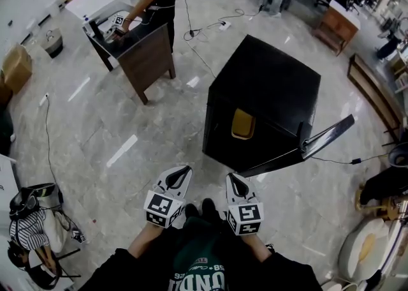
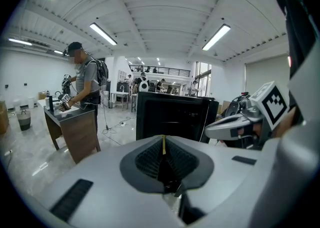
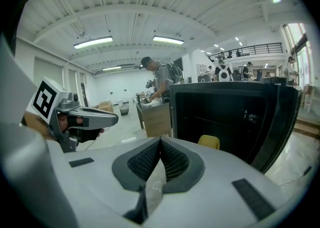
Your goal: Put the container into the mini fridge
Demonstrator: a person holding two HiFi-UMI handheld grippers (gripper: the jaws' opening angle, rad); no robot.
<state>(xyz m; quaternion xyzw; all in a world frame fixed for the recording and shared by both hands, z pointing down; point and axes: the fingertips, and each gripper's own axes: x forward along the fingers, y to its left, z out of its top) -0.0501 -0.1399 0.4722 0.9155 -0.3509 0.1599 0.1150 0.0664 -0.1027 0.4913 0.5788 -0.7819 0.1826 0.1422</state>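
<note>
The yellow container is sitting inside the black mini fridge, just behind the front edge and left of the middle, with the door hanging open. The left gripper and right gripper are hovering side by side before the fridge. Each is holding its jaws pressed together on nothing.

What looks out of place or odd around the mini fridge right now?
Nothing stands out. The mini fridge stands upright, its door swung open, and the yellow container sits inside. No spill or damage shows.
</note>
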